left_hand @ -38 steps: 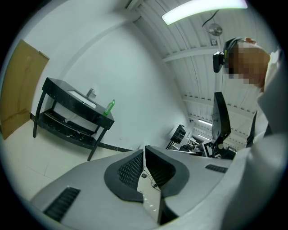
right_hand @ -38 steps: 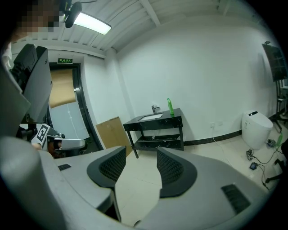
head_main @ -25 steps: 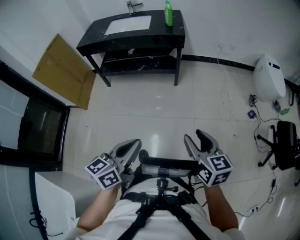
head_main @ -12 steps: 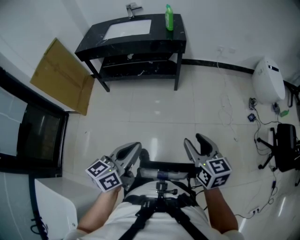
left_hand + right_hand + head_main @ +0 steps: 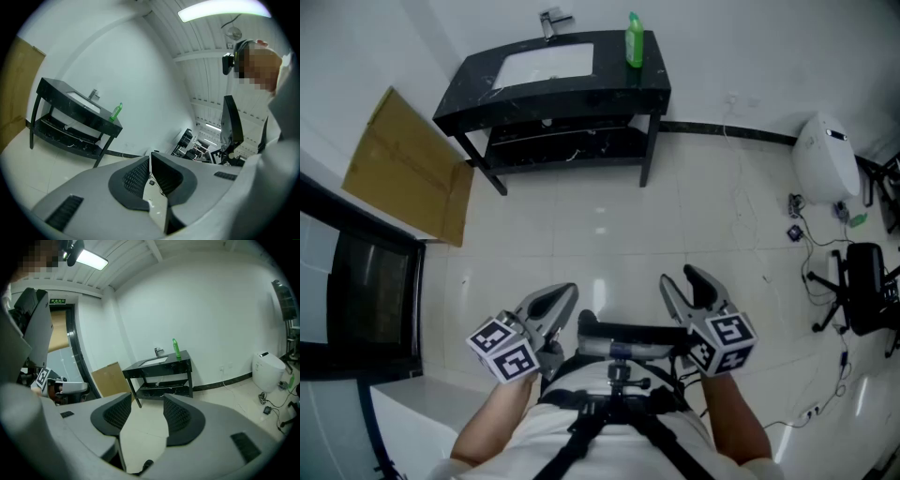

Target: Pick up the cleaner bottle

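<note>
1. The pale tiled floor (image 5: 609, 225) takes up most of the head view. A wide stretch of it lies bare between the person and the far wall, so I judge the task to be at its approach stage, with no reach begun.
2. The black washstand (image 5: 649, 82) stands against that far wall. It has a white basin set in its top and a lower shelf. The next move calls for closing this gap until the stand's top is within arm's reach.
3. A cardboard sheet (image 5: 408, 169) leans against the wall to the left of the stand, clear of the straight path.
4. The right gripper (image 5: 684, 281) is held low in front of the body. Its jaws stand well apart with only floor showing between them, so it holds nothing. In its own view it points towards the stand, which probably makes it the one to take the bottle.
5. The left gripper (image 5: 555, 298) is beside it, with its jaw tips meeting and nothing caught between them. It would have to open before it could help.
6. The cleaner bottle (image 5: 634, 42) is green and upright, on the right end of the stand's top just beside the basin. It is well apart from both grippers and ahead of them. The grip will likely call for the open jaws to come in level around its body.
</note>
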Demonstrator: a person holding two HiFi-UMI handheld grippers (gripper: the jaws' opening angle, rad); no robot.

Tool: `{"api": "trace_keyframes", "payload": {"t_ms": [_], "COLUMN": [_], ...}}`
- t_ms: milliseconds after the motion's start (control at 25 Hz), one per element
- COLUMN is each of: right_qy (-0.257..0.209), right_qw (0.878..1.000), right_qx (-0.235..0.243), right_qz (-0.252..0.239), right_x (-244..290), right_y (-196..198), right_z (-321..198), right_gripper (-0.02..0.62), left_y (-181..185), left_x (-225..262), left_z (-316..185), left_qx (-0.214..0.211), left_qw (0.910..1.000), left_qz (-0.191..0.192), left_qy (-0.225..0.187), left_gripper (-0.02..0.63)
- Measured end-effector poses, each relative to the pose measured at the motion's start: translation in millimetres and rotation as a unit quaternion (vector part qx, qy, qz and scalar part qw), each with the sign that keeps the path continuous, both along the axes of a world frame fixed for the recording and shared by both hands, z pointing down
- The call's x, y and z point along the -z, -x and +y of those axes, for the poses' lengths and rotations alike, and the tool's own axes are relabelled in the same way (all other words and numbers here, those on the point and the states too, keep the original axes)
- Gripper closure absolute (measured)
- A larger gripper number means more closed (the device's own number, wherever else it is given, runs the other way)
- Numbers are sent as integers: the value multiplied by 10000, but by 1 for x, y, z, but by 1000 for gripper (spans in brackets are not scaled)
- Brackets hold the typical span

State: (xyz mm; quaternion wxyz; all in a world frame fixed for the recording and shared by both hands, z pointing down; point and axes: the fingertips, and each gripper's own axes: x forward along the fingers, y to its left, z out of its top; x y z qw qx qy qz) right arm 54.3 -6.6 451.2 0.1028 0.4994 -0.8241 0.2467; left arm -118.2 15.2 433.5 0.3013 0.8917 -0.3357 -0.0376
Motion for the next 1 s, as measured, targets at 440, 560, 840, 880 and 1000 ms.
{"api": "trace_keyframes", "payload": {"t_ms": [440,560,840,880,1000], "right_qy": [-109,-92,-81,-71,-51], "right_qw": [9998,9997,9994,9994,9994], "right_qx": [26,-44,-133,-148,-156], "right_qz": [176,215,306,308,315], "right_x": [5,7,7,8,11], "right_y": [79,94,110,110,111], "right_z": [-66,-77,-98,-100,-109], "right_gripper": [373,373,373,373,373], "left_y": [83,98,113,113,113], "left_x": [-4,-4,-4,-5,-7], "left_z": [-68,-82,-110,-113,-122], "left_qx": [26,-39,-158,-166,-172], "left_qw": [10000,10000,9998,9998,9998], "left_qz": [24,-8,75,85,100], "left_qy": [23,16,4,9,34], "left_gripper": [606,606,606,606,606]}}
